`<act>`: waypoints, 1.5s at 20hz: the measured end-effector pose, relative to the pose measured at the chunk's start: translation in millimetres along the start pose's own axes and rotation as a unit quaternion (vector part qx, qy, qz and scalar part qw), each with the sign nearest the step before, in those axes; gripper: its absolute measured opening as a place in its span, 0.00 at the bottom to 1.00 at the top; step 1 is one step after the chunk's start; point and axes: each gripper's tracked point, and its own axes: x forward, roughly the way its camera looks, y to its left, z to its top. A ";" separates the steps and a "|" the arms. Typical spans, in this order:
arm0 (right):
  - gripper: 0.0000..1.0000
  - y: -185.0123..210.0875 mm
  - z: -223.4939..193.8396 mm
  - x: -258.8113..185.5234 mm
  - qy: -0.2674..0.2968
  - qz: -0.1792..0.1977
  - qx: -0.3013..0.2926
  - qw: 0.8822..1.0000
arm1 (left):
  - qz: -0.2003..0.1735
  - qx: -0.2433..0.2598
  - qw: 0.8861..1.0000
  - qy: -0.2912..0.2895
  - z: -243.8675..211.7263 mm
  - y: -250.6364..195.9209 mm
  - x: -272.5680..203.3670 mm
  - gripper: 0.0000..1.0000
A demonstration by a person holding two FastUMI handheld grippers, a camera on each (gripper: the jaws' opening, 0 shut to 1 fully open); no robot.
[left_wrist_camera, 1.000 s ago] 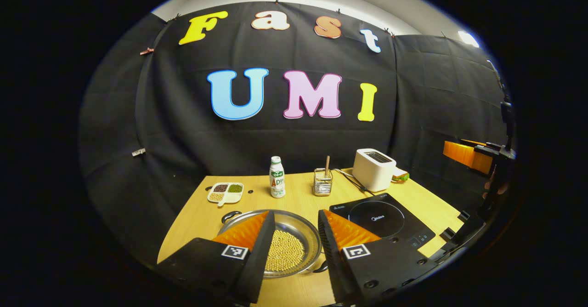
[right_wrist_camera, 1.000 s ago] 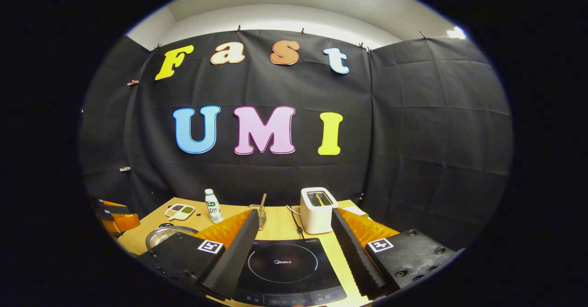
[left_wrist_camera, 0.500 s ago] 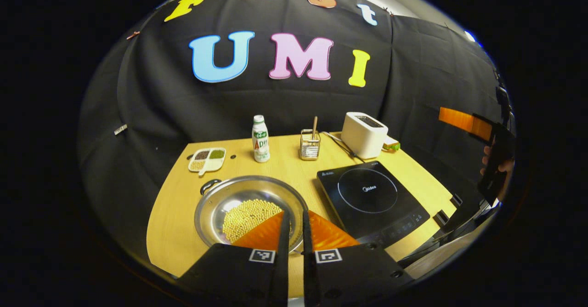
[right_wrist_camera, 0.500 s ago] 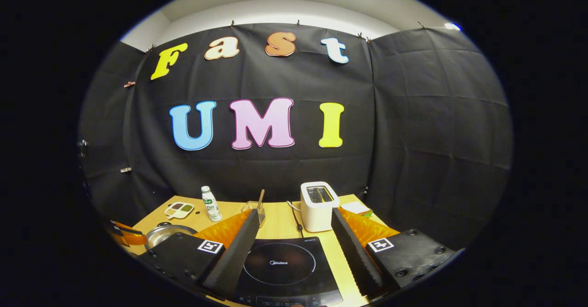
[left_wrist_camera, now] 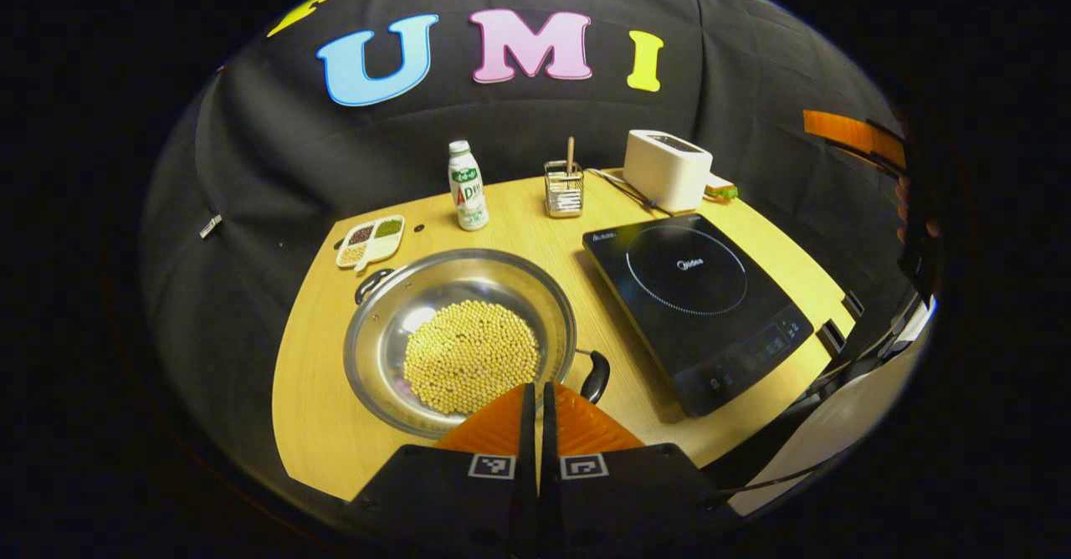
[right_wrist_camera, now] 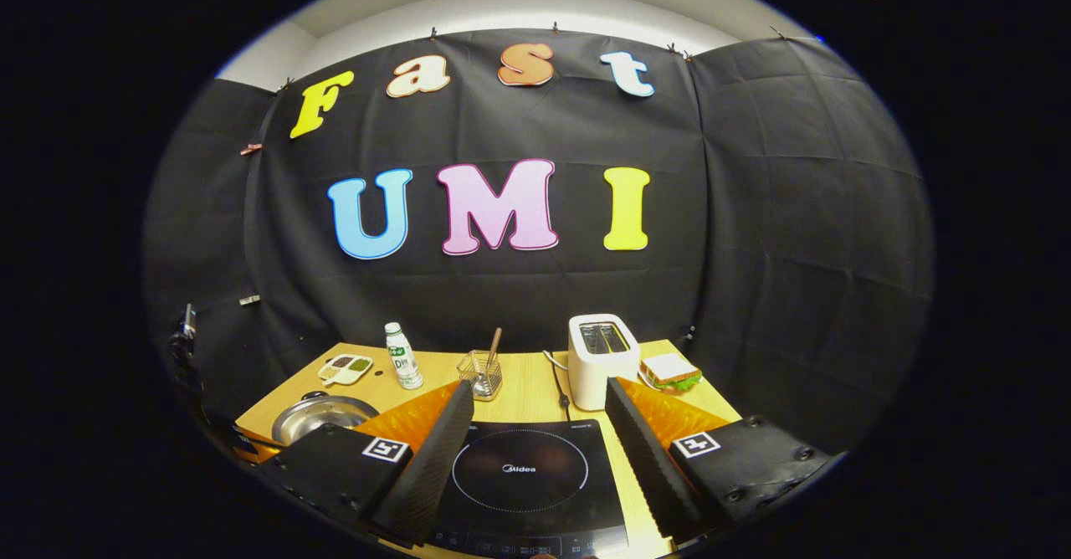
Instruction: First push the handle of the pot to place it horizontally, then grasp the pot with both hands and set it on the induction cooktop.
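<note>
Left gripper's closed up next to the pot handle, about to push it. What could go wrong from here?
1. The pot is shallow and holds loose beans; a hard shove on the near handle by the shut left gripper could slide the pot and scatter them.
2. The induction cooktop lies just right of that handle, so overshoot may hit its edge.

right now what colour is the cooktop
Black, with a thin pale ring on top; the cooktop shows best in the left gripper view.

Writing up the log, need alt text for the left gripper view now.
The left claw, shut and empty, hovers near a steel pot of beans on a wooden table. An induction cooktop sits to the pot's right; bottle and toaster stand behind.
</note>
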 end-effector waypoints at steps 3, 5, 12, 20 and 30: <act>0.98 0.8 0.0 0.9 0.000 0.006 0.001 1.000 | -0.013 0.003 0.999 0.032 -23.5 -1.9 9.0 0.05; 0.98 0.0 -2.3 0.8 0.001 0.008 0.000 1.000 | -0.020 0.009 0.998 0.051 -35.4 -1.9 15.0 0.05; 0.98 -12.7 -5.2 2.0 0.004 -0.005 0.006 1.000 | -0.043 0.044 0.993 0.100 -63.4 -4.0 37.0 0.05; 0.98 -29.9 -6.6 -1.3 0.006 -0.032 0.004 0.999 | -0.051 0.084 0.987 0.126 -71.2 -10.0 65.0 0.05; 0.98 -44.1 -6.1 -5.4 0.004 -0.052 -0.002 0.999 | -0.066 0.072 0.987 0.124 -55.6 -32.1 83.9 0.05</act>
